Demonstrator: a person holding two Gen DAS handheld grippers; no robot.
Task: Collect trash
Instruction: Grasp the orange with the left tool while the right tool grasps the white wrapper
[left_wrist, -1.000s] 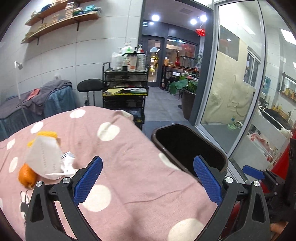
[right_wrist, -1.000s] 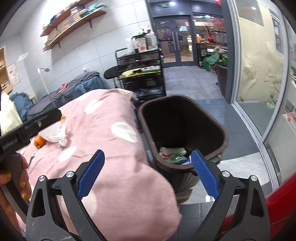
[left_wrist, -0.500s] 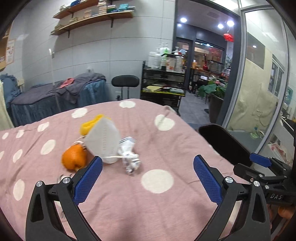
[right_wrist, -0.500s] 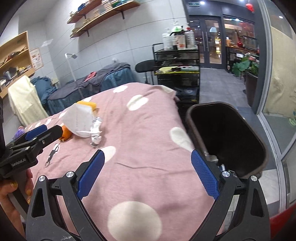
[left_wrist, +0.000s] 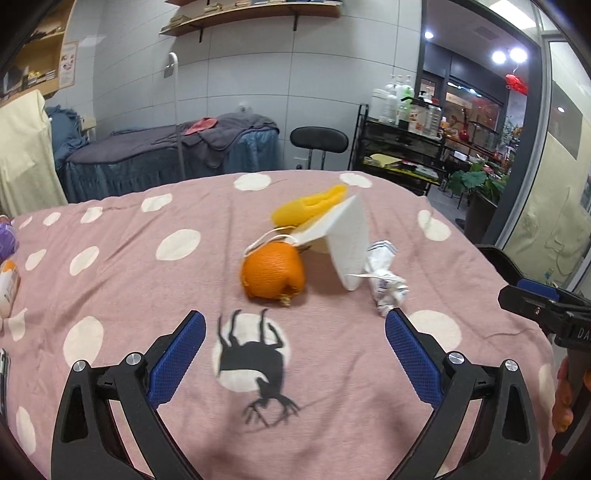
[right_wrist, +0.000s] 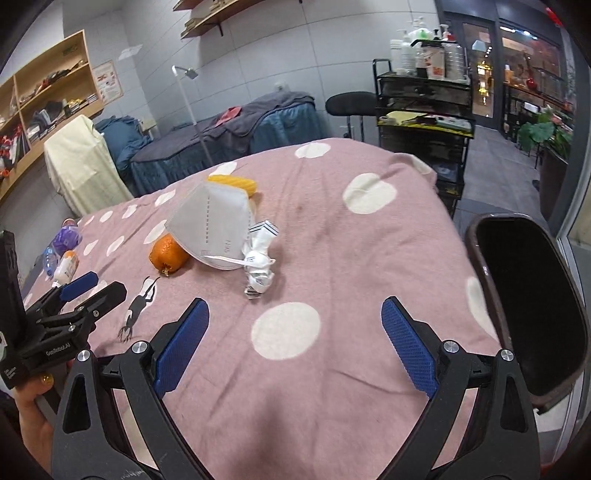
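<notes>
Bed (right_wrist: 369, 258): pink spotted cover, trash mid-bed.
Bin (right_wrist: 524, 302): beside the bed's right edge.
Mask (right_wrist: 214, 229): tented over orange peel (left_wrist: 273, 273).
Wrapper (right_wrist: 258, 262): long axis toward the camera.
Left hand-held gripper (left_wrist: 295, 358): wide, empty.
Right hand-held gripper (right_wrist: 295, 347): wide, empty.

Black gripper (left_wrist: 293, 352) frames, blue textured fingers (left_wrist: 177, 362), silver screws; gold-painted nails.

Black stool (left_wrist: 319, 138) between blue-draped bed (left_wrist: 166, 162) and black cart (left_wrist: 400, 155)
</notes>
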